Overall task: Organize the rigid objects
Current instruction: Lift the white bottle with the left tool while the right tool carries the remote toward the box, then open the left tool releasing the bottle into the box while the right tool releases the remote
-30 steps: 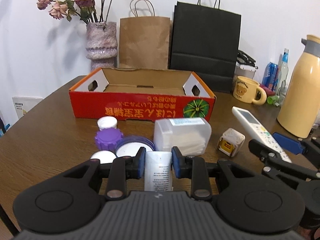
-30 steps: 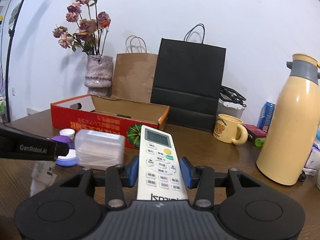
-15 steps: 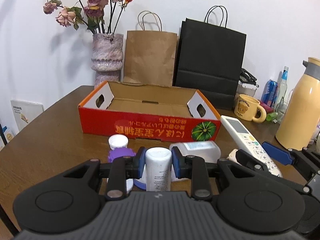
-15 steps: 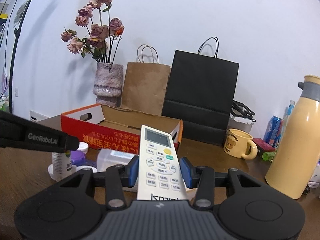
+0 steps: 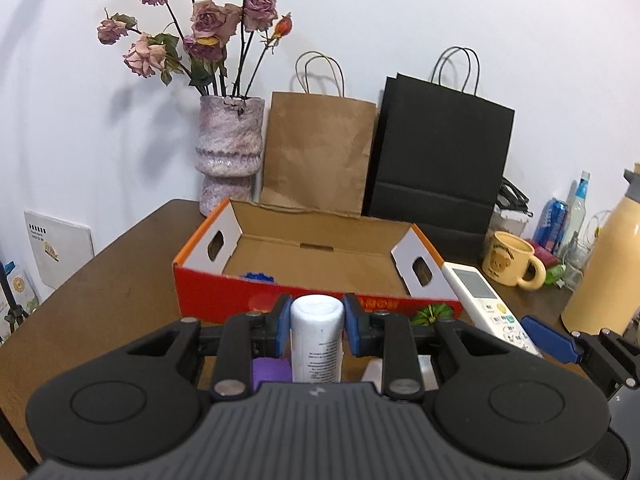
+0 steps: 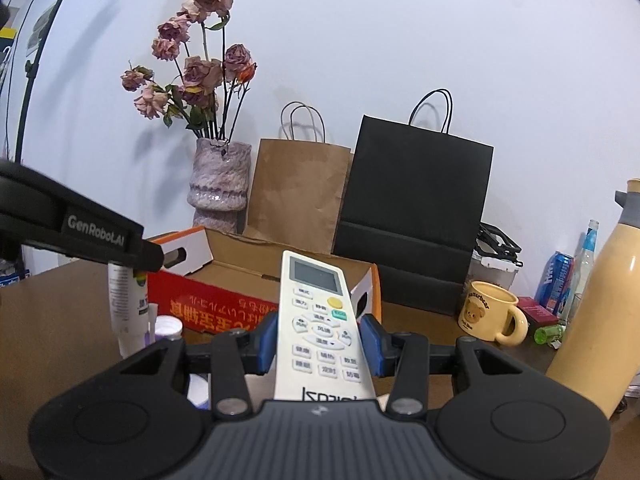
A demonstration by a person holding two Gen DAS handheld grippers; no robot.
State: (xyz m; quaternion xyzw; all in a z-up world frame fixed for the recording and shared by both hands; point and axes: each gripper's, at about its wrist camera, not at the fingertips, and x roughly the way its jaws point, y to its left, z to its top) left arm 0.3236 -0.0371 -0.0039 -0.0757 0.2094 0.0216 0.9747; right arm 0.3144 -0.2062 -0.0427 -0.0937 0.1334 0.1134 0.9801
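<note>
White wall behind a brown table (image 5: 120, 280), w/ a vase of dried roses (image 5: 230, 152), a brown paper bag (image 5: 318, 152) and a black paper bag (image 5: 440, 152) lined up at the back. On the right side: yellow bear mug (image 5: 510, 258), drink bottles (image 5: 576, 208) and a tall yellow thermos (image 6: 596, 312).

Red cardboard box (image 5: 312, 256) sits mid-table, open top, w/ a small blue thing (image 5: 258, 276) at its near-left inside corner; can't tell what it is.

Left gripper (image 5: 314, 320) is pinching a white bottle (image 5: 317, 340) between its blue pads, bottle upright, held off the table just in front of the box's near wall. Under it a purple lid (image 5: 270, 370) shows on the table; in the right cam a white cap (image 6: 168, 326) lies near it.

Right gripper (image 6: 320, 338) is clamped on a white remote (image 6: 320, 320), buttons up, screen end pointing fwd toward the box's right end. In the left cam the remote lies just beside the box's right corner, in the air.
</note>
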